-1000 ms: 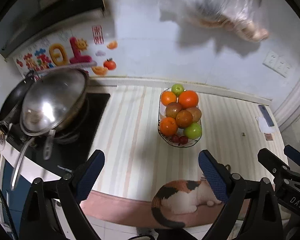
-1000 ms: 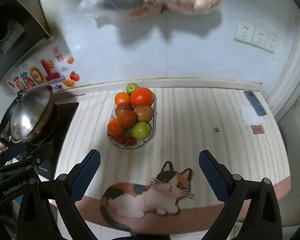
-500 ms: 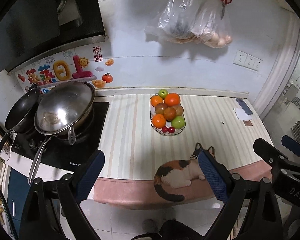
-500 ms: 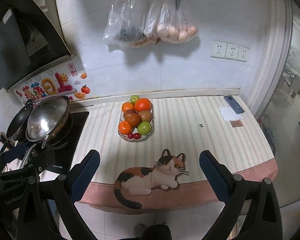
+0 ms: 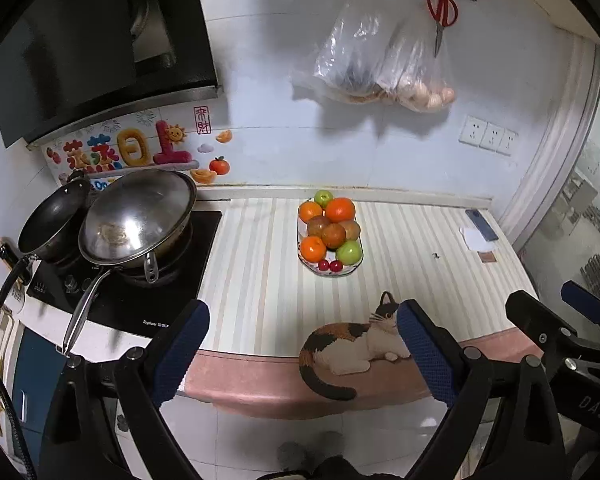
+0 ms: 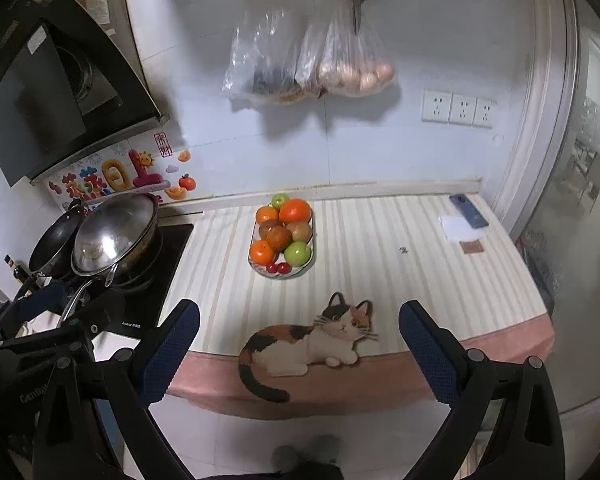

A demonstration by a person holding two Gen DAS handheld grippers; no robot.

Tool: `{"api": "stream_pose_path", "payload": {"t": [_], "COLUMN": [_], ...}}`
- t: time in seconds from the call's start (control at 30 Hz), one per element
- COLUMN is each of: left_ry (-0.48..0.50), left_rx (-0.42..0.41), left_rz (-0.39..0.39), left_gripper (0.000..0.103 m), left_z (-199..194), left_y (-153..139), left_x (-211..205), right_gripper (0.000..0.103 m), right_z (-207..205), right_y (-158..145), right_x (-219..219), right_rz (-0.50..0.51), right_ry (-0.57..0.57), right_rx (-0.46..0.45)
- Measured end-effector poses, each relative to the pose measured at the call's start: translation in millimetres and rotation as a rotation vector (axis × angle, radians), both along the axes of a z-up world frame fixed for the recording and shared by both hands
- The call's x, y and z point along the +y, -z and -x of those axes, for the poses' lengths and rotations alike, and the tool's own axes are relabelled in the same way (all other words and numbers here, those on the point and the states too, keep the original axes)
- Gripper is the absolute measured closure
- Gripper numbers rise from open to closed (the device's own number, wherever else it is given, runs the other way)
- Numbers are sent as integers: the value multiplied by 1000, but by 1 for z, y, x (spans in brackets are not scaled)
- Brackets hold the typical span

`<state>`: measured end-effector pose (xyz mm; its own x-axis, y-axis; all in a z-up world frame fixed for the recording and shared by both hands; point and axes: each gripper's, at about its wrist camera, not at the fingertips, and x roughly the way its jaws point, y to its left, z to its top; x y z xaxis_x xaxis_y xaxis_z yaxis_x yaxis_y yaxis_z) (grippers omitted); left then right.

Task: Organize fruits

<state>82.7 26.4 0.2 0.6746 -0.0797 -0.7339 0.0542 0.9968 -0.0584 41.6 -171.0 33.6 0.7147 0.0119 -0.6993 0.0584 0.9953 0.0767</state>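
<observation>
An oval fruit dish [image 5: 350, 271] [image 6: 298, 272] sits mid-counter on the striped mat, piled with oranges [image 5: 340, 209] [image 6: 295, 210], green apples [image 5: 349, 252] [image 6: 298, 253], brown fruits [image 5: 333, 235] and small red cherries [image 5: 330, 266] [image 6: 279, 267]. My left gripper [image 5: 302, 354] is open and empty, held back off the counter's front edge. My right gripper [image 6: 298, 354] is open and empty, also back from the edge, to the right of the left one.
A steel wok [image 5: 136, 216] and black pan [image 5: 54, 220] sit on the stove at left. A cat picture [image 6: 308, 344] marks the mat's front. A phone and paper [image 6: 466, 220] lie at the far right. Bags [image 6: 308, 68] and scissors hang on the wall.
Both grippers have pulled back and up from the counter; the fruit dish now looks smaller and farther. Both jaws stayed open and empty.
</observation>
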Motion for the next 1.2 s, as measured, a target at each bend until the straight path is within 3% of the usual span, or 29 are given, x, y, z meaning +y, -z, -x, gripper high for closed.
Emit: {"api": "stream_pose_path", "payload": {"t": [0.47,0.57,0.8,1.2], "left_ry": [-52,-57,-102,-103], "left_rx": [-5,5,16,129], "left_rz": [5,0,-54,-87], "left_gripper": [7,0,0,0], "left_z": [-3,-17,-61,-122], "left_y": [-3,3,24,72], "left_x": [-4,-5,-1,5], "right_gripper": [1,1,1,1], "right_z": [-11,-26,-82,-153], "right_y": [-11,-4,27,72], "right_x": [-17,-19,-21,-12], "right_rz": [-7,-6,-16,10], "right_ry": [-48,-43,-45,-41], "right_rx": [-15,-8,37,114]}}
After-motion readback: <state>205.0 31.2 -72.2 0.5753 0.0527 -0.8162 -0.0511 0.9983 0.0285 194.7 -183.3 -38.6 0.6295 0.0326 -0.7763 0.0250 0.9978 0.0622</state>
